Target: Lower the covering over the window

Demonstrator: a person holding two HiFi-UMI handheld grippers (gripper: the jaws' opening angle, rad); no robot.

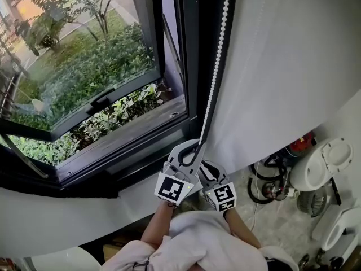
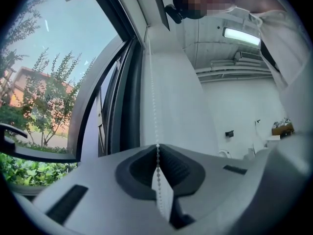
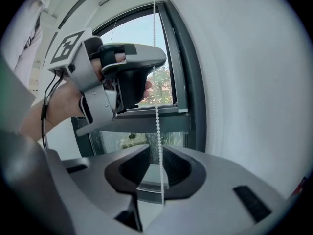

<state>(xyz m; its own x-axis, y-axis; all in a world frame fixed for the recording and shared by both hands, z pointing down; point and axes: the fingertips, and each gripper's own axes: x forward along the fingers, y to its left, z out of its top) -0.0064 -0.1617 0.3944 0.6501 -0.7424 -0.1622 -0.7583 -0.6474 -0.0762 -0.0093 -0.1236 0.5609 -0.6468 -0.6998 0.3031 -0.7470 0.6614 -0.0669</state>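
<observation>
With the window glass (image 1: pixel 79 66) at upper left bare, the left tool (image 2: pixel 157 150) is clamped on the blind's bead chain (image 1: pixel 217 66) at centre frame and the right tool (image 3: pixel 155 156), just below, stands apart around it, the lowering seemingly barely begun

A white beaded pull chain (image 1: pixel 214 72) hangs straight and taut down the right upright of a dark-framed glass window (image 1: pixel 84 49). The glass is uncovered, with trees and shrubs showing through it, and one sash stands ajar. A smooth white covering sheet (image 1: pixel 282 66) hangs just right of the chain.
</observation>
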